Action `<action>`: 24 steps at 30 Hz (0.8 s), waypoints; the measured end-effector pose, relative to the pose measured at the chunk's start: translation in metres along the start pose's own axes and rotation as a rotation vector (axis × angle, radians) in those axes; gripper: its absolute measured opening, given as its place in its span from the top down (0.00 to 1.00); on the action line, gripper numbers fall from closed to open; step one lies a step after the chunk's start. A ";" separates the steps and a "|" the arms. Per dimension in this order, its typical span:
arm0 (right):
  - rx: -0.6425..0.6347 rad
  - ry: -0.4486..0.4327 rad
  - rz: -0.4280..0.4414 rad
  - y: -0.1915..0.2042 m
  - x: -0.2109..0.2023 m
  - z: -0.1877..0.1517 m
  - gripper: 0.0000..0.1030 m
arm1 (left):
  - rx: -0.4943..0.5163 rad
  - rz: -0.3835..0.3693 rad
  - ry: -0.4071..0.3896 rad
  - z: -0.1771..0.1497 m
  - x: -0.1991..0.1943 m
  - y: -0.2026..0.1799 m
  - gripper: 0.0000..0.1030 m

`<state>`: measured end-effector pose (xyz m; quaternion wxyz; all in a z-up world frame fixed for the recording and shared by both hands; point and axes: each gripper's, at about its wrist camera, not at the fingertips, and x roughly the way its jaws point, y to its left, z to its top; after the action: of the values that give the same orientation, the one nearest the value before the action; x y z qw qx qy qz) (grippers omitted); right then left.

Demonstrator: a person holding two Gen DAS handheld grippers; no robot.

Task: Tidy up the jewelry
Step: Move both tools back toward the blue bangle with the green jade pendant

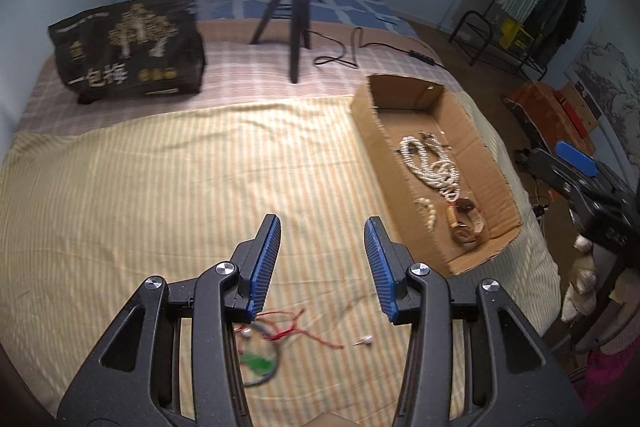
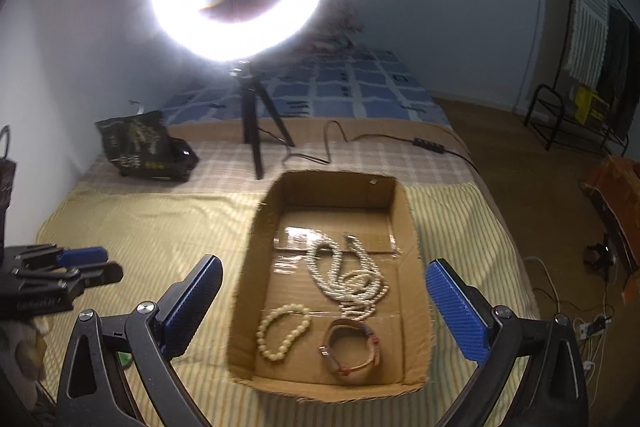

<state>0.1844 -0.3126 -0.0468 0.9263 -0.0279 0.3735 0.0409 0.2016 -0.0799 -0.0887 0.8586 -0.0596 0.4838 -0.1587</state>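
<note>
A shallow cardboard box (image 2: pixel 404 223) (image 1: pixel 360 107) lies on the yellow striped cloth. In it are a long pearl necklace (image 2: pixel 352 279) (image 1: pixel 434 163), a cream bead bracelet (image 2: pixel 280 331) (image 1: pixel 426 211) and a brown bracelet (image 2: pixel 352 351) (image 1: pixel 468 223). My right gripper (image 2: pixel 328 303) is open and empty, spread above the box. My left gripper (image 1: pixel 322 261) is open and empty over the cloth. Below it lie a red-string piece with a green ring (image 1: pixel 264 359) and a small white earring (image 1: pixel 364 340).
A ring light on a black tripod (image 2: pixel 256 131) (image 1: pixel 294 23) stands behind the box, its cable (image 2: pixel 360 143) trailing right. A dark printed bag (image 1: pixel 128 51) (image 2: pixel 144 147) sits at the back left. The bed edge drops off right of the box.
</note>
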 end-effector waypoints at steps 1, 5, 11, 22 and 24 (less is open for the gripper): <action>-0.009 -0.009 0.008 0.005 -0.003 -0.002 0.00 | -0.003 0.005 -0.001 -0.002 -0.002 0.004 0.57; -0.070 -0.020 0.082 0.032 -0.011 -0.018 0.05 | -0.015 0.021 0.000 -0.008 -0.009 0.020 0.57; -0.132 0.038 0.219 0.070 -0.013 -0.045 0.17 | -0.028 0.038 0.020 -0.019 -0.013 0.043 0.57; -0.216 0.210 0.365 0.115 0.014 -0.073 0.37 | -0.054 0.050 0.057 -0.039 -0.018 0.074 0.57; -0.214 0.245 0.380 0.116 0.019 -0.077 0.41 | -0.054 0.052 0.071 -0.044 -0.017 0.080 0.57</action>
<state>0.1337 -0.2020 -0.1181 0.8415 -0.0602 0.4752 0.2499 0.1730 0.0030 -0.1188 0.8428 -0.0644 0.5195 -0.1253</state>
